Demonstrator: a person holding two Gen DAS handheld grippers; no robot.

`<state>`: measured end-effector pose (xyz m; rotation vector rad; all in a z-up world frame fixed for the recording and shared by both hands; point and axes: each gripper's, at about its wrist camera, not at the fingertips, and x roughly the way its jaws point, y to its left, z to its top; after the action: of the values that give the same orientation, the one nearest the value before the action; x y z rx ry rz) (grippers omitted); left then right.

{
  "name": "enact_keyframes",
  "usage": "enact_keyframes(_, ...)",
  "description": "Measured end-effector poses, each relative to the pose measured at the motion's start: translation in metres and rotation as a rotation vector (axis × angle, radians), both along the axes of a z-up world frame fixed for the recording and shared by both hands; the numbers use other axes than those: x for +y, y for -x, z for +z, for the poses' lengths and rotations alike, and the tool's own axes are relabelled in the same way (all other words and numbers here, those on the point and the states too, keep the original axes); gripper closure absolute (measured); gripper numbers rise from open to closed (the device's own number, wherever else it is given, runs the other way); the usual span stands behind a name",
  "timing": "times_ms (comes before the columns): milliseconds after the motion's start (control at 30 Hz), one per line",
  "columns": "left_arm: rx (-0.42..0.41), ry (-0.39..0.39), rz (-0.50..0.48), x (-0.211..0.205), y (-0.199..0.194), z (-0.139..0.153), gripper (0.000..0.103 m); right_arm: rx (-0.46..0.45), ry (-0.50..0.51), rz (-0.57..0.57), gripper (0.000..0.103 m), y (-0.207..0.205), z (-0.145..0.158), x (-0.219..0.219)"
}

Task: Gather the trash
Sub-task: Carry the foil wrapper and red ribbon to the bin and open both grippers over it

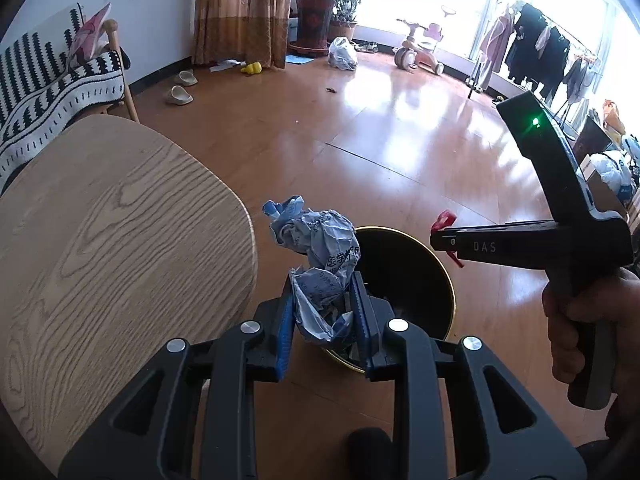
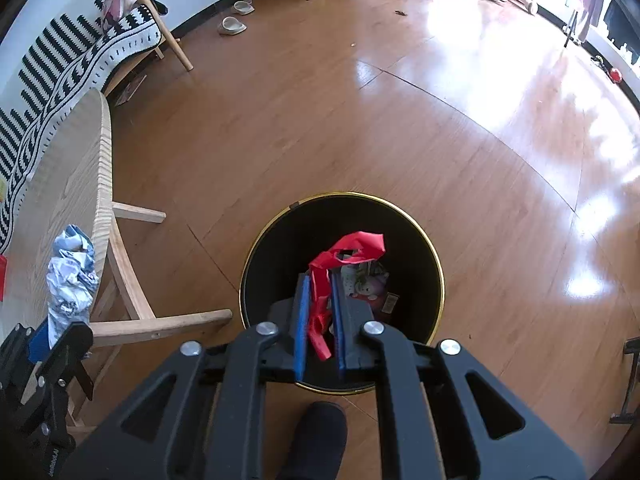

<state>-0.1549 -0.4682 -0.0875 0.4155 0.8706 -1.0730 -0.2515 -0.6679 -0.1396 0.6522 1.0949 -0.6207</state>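
Pinching a crumpled blue-and-white paper (image 1: 320, 276) between its blue pads, the left gripper (image 1: 322, 284) hangs near the rounded edge of the wooden table (image 1: 120, 248), just left of the black trash bin (image 1: 404, 280) on the floor. The right gripper (image 2: 320, 284) is pressed together on a red plastic scrap (image 2: 348, 252) directly above the open bin, where some other trash lies at the bottom.

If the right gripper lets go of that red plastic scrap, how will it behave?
The red plastic scrap droops over the right gripper, so it is probably floppy and light. It hangs above the black bin, so it would likely flutter in, perhaps clinging briefly.
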Motion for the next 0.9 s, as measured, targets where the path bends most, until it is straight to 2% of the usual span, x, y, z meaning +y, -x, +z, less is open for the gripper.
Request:
enact_keyframes(100,0.004,-0.001,-0.006,0.0,0.006,-0.002,0.078,-0.002,-0.011,-0.005,0.09,0.002,0.0,-0.001)
enact_keyframes(133,0.004,-0.002,-0.008,0.0,0.009,-0.003,0.078,-0.003,-0.013,-0.007,0.076,0.002,-0.001,-0.002)
enact_keyframes(167,0.003,-0.003,-0.009,-0.002,0.009,-0.004,0.078,-0.005,-0.011,-0.01,0.052,0.003,-0.001,-0.002)
enact_keyframes(200,0.005,-0.005,-0.011,-0.002,0.008,-0.005,0.078,-0.01,0.0,-0.017,0.042,0.005,0.001,-0.003)
enact_keyframes(233,0.008,-0.006,-0.014,-0.003,0.006,-0.005,0.078,-0.015,0.019,-0.025,0.038,0.006,0.004,-0.003)
enact_keyframes(400,0.027,-0.014,-0.034,-0.008,0.007,-0.012,0.078,-0.049,0.025,-0.064,0.038,0.014,0.014,-0.005)
enact_keyframes(467,0.048,-0.019,-0.053,-0.012,0.006,-0.016,0.078,-0.057,0.037,-0.094,0.032,0.019,0.018,-0.006)
enact_keyframes(667,0.177,-0.03,-0.12,-0.034,0.008,-0.042,0.078,-0.11,0.084,-0.221,0.028,0.041,0.039,-0.017)
enact_keyframes(900,0.214,-0.034,-0.161,-0.058,0.014,-0.057,0.077,-0.165,0.137,-0.307,0.025,0.059,0.058,-0.022)
